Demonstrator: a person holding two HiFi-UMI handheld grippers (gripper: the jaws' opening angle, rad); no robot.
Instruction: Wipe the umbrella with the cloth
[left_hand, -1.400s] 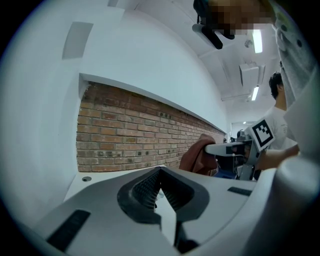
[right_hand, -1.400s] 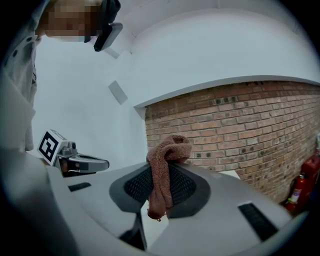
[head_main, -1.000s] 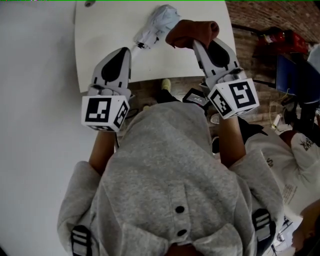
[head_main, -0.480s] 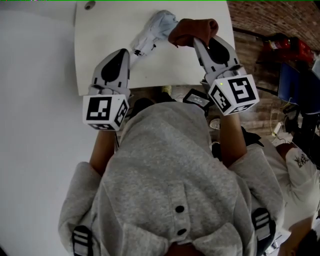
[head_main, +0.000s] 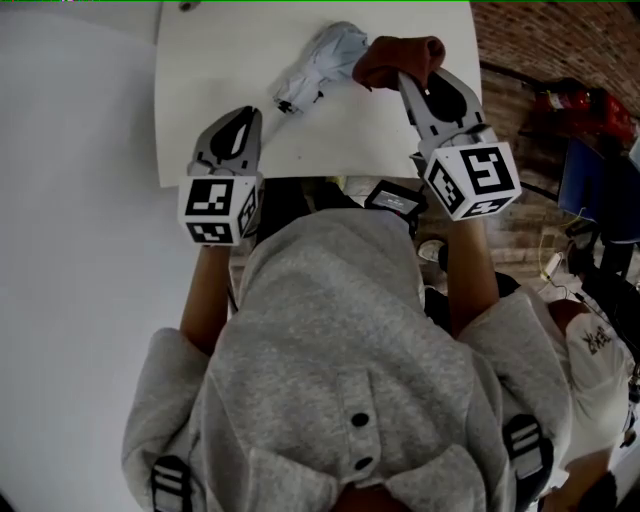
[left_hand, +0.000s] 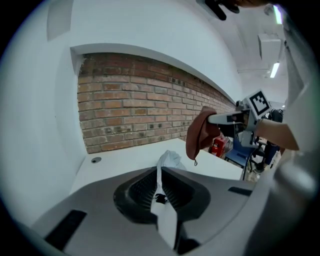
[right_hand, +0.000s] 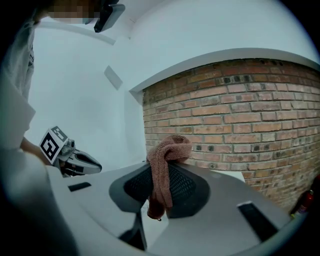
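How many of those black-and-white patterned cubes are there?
2. One marker cube sits at the rear of the left gripper, the other marker cube at the rear of the right gripper. None appears hidden.

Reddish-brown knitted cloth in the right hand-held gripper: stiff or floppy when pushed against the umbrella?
Probably floppy: the reddish-brown knitted cloth droops over and below the jaws of the right hand-held gripper pinching it. Likely light, hanging from that one pinch. Its coarse knit should drag rather than slip on the folded pale grey umbrella.
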